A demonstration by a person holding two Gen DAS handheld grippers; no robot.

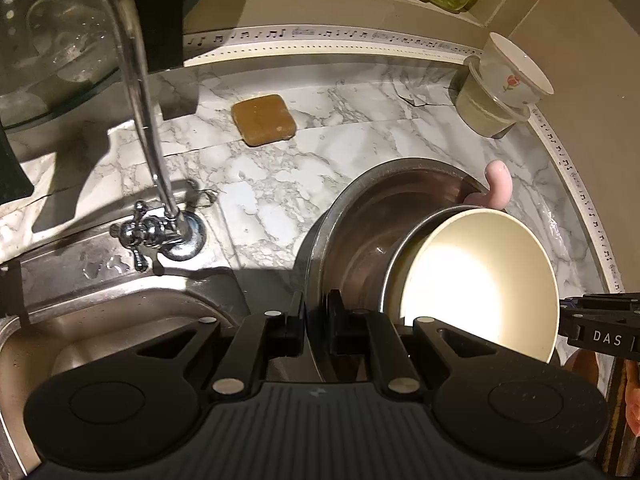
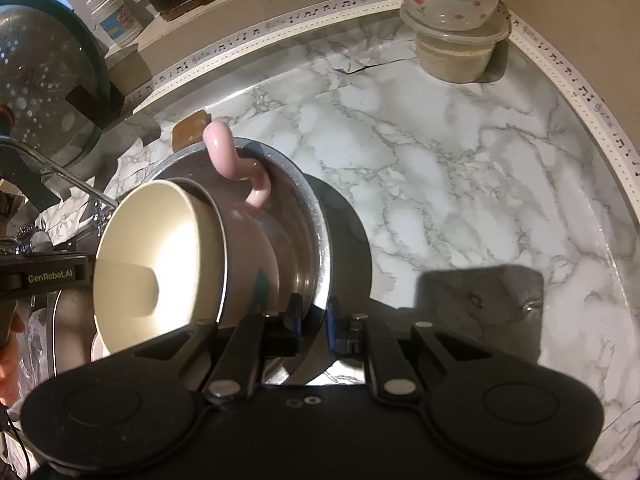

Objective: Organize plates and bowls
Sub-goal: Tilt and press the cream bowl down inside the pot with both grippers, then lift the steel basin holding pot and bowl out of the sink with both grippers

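Steel bowl (image 1: 360,232) with a pink, cream-lined mug (image 1: 480,276) tipped on its side inside sits between marble counter (image 1: 280,168) and sink (image 1: 100,320) in the left wrist view, filling the frame from 3 to 5 o'clock. Left gripper (image 1: 316,320) is clamped on the bowl's rim at 6 o'clock, one pad inside and one outside. Tap (image 1: 160,232) stands at 9 o'clock, a brown soap bar (image 1: 264,119) at 12, and a flowered bowl (image 1: 516,72) stacked on a plastic tub (image 1: 484,112) at 2. The second tool shows only as a black edge at 3 o'clock.

Seen from the right wrist, the right gripper (image 2: 314,324) pinches the steel bowl (image 2: 308,240) on its rim at 6 o'clock, jaws narrow. The mug (image 2: 160,272) lies at 8 o'clock with its handle (image 2: 236,168) pointing to 11. The flowered bowl (image 2: 448,0) and tub (image 2: 456,56) sit at 1 o'clock.

Handling, judged: the steel is stiff but thin, smooth and likely slippery, so the rolled rim offers the surest hold. The loose ceramic mug looks breakable and could slide out if the bowl tilts further.
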